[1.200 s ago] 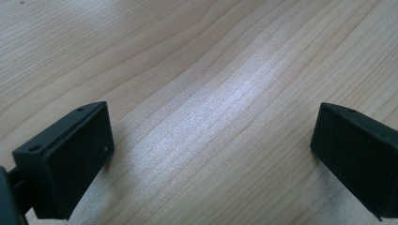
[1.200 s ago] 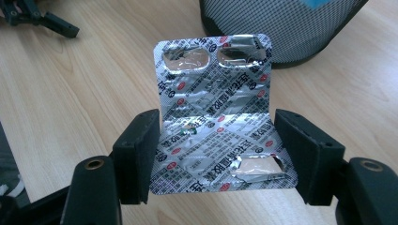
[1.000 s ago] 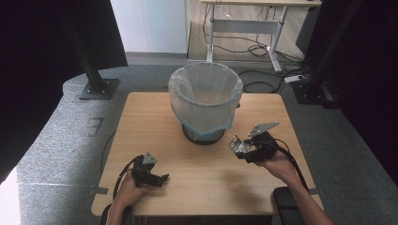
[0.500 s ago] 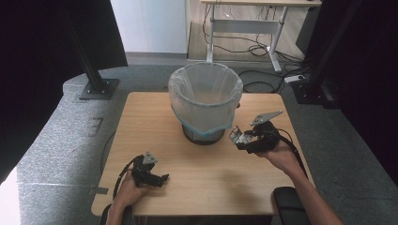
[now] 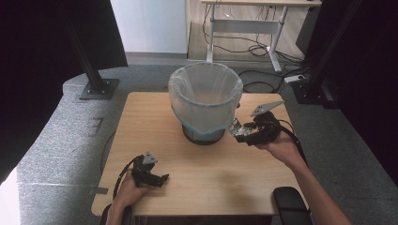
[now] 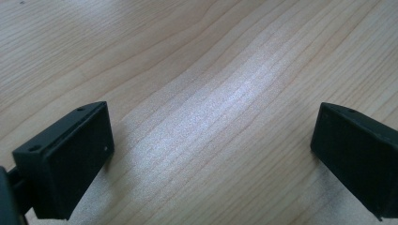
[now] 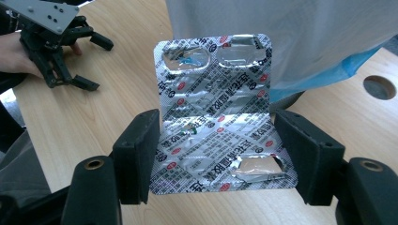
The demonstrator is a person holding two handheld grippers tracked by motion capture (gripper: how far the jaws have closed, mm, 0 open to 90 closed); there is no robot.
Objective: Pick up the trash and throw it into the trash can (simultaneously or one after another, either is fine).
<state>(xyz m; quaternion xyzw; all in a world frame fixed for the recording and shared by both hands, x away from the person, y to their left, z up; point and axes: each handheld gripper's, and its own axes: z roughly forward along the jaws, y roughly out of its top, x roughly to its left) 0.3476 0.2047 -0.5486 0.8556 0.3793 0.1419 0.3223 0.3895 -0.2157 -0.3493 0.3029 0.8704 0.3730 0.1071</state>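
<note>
Between the right gripper's [image 7: 216,140] fingers [image 7: 138,150] a silver blister pack [image 7: 216,117] is pinched by its edges, just beside the lined bin [image 5: 205,101]. The left gripper [image 5: 157,178] rests on the desk [image 5: 225,173], fingers [image 6: 70,154] spread wide around bare wood.

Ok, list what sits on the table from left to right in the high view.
Left tongs resting near the front edge → bin lined with a plastic bag → blister pack → right tongs gripping it.

The lined bin [image 5: 205,101] stands on the table [image 5: 141,117] at 12 o'clock, blister pack [image 7: 218,112] at its 4 o'clock, left gripper [image 5: 157,178] at 7 o'clock.
</note>
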